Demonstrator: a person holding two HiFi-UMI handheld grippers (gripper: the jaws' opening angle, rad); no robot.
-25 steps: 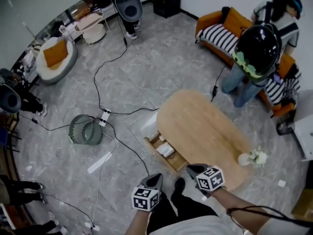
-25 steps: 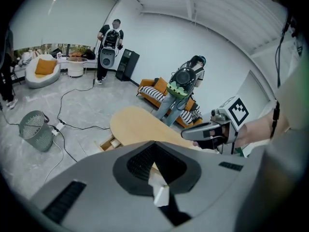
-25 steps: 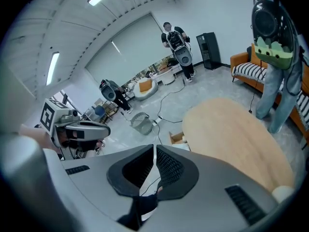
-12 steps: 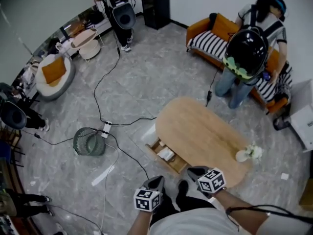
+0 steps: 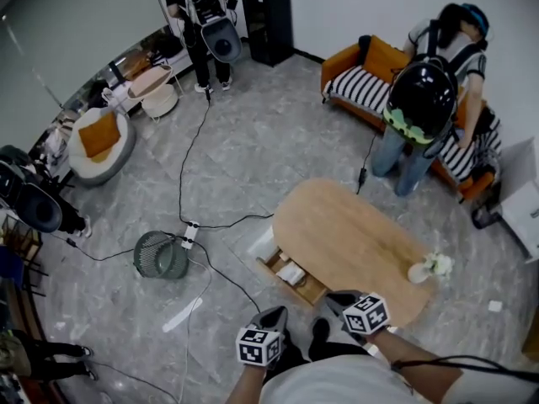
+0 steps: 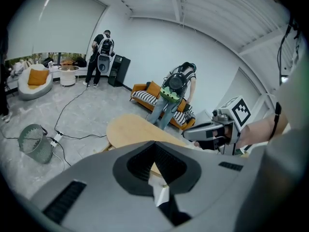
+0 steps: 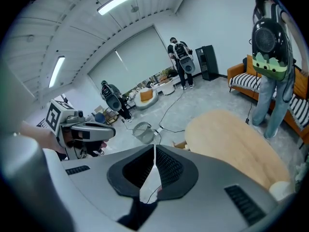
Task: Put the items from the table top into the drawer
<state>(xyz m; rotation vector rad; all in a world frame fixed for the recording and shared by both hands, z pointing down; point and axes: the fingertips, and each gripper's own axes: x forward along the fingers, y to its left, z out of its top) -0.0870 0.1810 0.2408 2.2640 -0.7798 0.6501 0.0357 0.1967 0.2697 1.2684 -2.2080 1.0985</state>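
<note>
The oval wooden table (image 5: 354, 242) stands ahead of me, bare except for a white vase of flowers (image 5: 425, 269) near its right end. Under its near left edge the drawer (image 5: 313, 291) is pulled out, with a white item (image 5: 291, 273) lying in it. My left gripper (image 5: 274, 314) hangs shut and empty just short of the drawer. My right gripper (image 5: 337, 296) is also shut and empty, at the table's near edge. In the left gripper view the left gripper (image 6: 155, 144) has its jaws together, and the right gripper (image 6: 193, 133) shows beside it. The right gripper view shows the right gripper (image 7: 154, 146) with its jaws together.
A wire waste bin (image 5: 160, 255) and cables with a power strip (image 5: 189, 232) lie on the floor to the left. A person with a black backpack (image 5: 421, 99) stands beyond the table by an orange sofa (image 5: 362, 74). Another person (image 5: 202, 7) stands far off.
Both grippers have risen and drawn back a little from the table, staying shut. The table and drawer sit lower and smaller in view. The person by the sofa has shifted slightly.
</note>
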